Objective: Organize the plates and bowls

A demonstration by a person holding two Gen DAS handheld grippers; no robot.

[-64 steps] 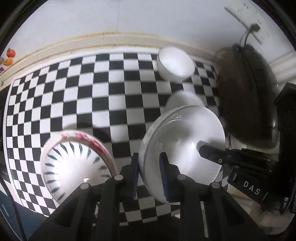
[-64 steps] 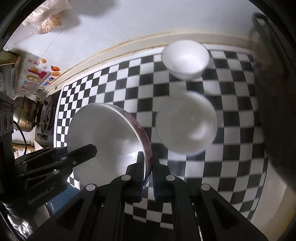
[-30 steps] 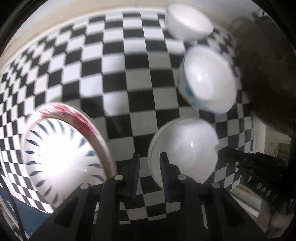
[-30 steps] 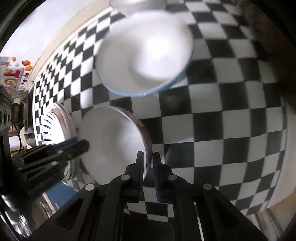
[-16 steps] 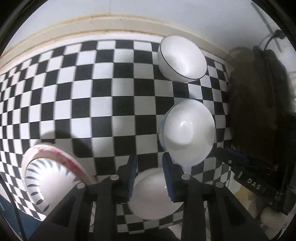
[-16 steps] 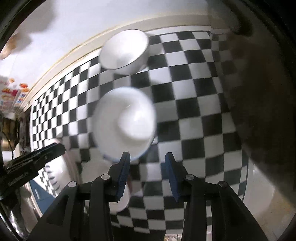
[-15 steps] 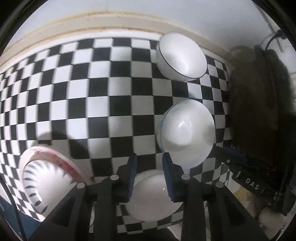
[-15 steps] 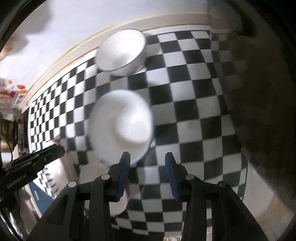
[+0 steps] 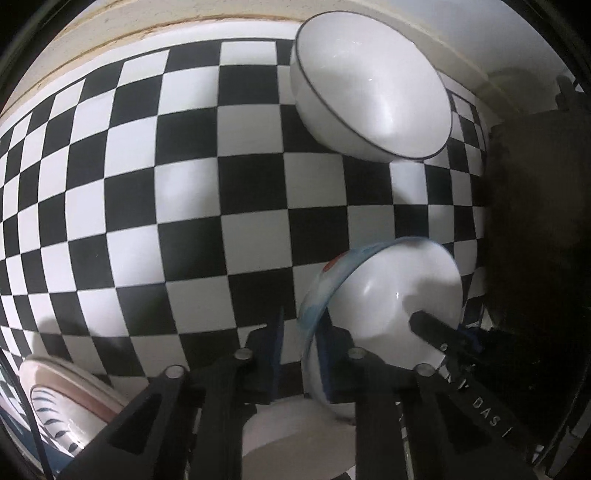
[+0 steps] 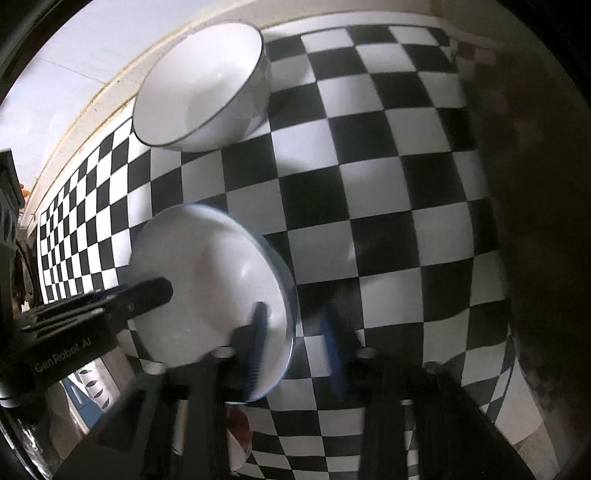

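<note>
A white bowl with a blue rim (image 9: 388, 291) stands on the checkered cloth, its left rim between the fingers of my left gripper (image 9: 299, 350), which is open. In the right wrist view the same bowl (image 10: 207, 291) has its right rim between the fingers of my open right gripper (image 10: 295, 347). A white bowl with a thin dark rim (image 9: 369, 99) sits at the back; it also shows in the right wrist view (image 10: 199, 92). A white plate (image 9: 295, 435) lies below my left gripper. A patterned plate (image 9: 62, 402) lies at the lower left.
The black-and-white checkered cloth (image 9: 184, 192) covers the counter up to a pale wall edge (image 9: 147, 26). A dark bulky object (image 9: 535, 240) stands along the right side, also dark in the right wrist view (image 10: 535, 184).
Both grippers let go of the white plate, which now lies on the cloth. Both opened and moved forward to the blue-rimmed bowl, whose rim now sits between their fingers.
</note>
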